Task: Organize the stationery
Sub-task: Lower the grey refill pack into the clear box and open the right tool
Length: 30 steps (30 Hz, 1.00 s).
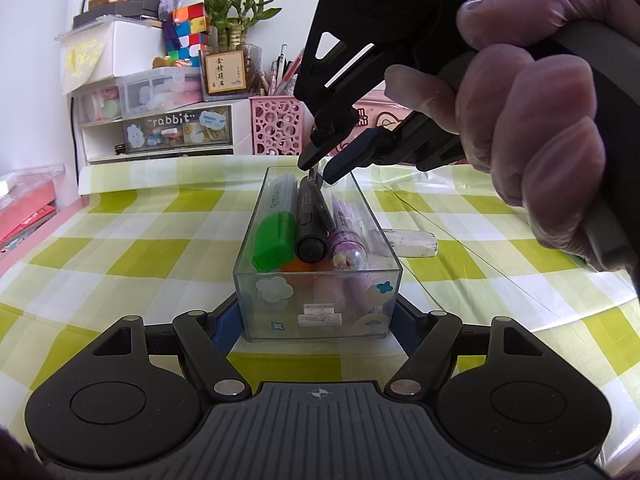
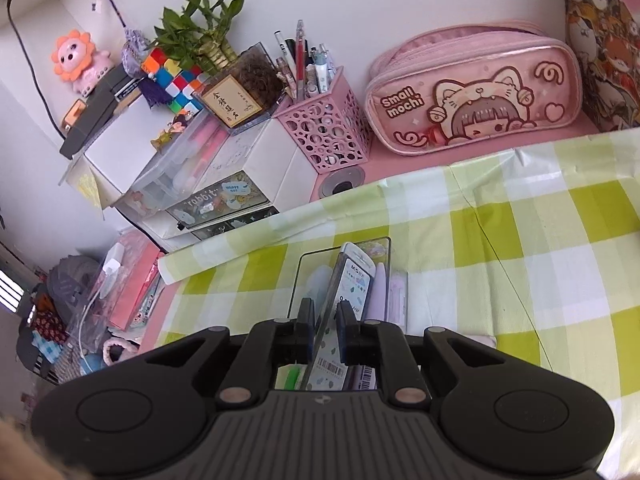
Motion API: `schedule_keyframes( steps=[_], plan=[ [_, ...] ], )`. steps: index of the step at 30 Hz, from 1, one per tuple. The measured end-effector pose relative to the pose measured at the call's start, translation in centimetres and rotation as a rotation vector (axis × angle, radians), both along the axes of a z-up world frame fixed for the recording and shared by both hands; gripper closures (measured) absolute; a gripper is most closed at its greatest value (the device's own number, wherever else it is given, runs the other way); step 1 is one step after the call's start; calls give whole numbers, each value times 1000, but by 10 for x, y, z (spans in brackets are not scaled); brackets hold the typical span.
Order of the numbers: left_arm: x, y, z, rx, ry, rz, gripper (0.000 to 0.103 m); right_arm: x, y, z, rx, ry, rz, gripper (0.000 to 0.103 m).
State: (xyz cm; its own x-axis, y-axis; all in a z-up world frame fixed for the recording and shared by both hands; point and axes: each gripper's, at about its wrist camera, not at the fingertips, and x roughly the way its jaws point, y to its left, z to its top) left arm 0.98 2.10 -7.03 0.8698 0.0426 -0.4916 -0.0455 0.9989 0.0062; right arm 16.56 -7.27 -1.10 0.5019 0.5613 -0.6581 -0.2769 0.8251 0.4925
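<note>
A clear plastic box (image 1: pixel 280 312) stands on the green check tablecloth, its near end clamped between the blue pads of my left gripper (image 1: pixel 312 320). Inside lie a green highlighter (image 1: pixel 274 236), a black marker (image 1: pixel 310 232) and a purple pen (image 1: pixel 348 248). My right gripper (image 1: pixel 318 170), held by a gloved hand (image 1: pixel 532 120), points down over the box's far end. In the right wrist view a flat clear refill pack (image 2: pixel 354 280) with a barcode leans in the box (image 2: pixel 298 280) between the parted fingers of the right gripper (image 2: pixel 325 320), which do not press on it.
A white eraser (image 1: pixel 412 242) lies on the cloth just right of the box. Along the back wall stand a white drawer organiser (image 1: pixel 160 128), a pink perforated pen cup (image 2: pixel 328 136) and a pink pencil case (image 2: pixel 472 92). Pink books and cables lie off the table's left edge.
</note>
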Motion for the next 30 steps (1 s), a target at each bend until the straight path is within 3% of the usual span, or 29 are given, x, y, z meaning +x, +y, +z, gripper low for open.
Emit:
schedule_keyframes(
  steps=[19, 24, 30],
  plan=[
    [0, 0, 0, 0, 0, 0, 30, -10, 23, 5, -182, -85, 78, 68],
    [0, 0, 0, 0, 0, 0, 30, -6, 13, 4, -161, -65, 70, 68],
    [0, 0, 0, 0, 0, 0, 30, -8, -9, 5, -47, -53, 79, 67]
  ],
)
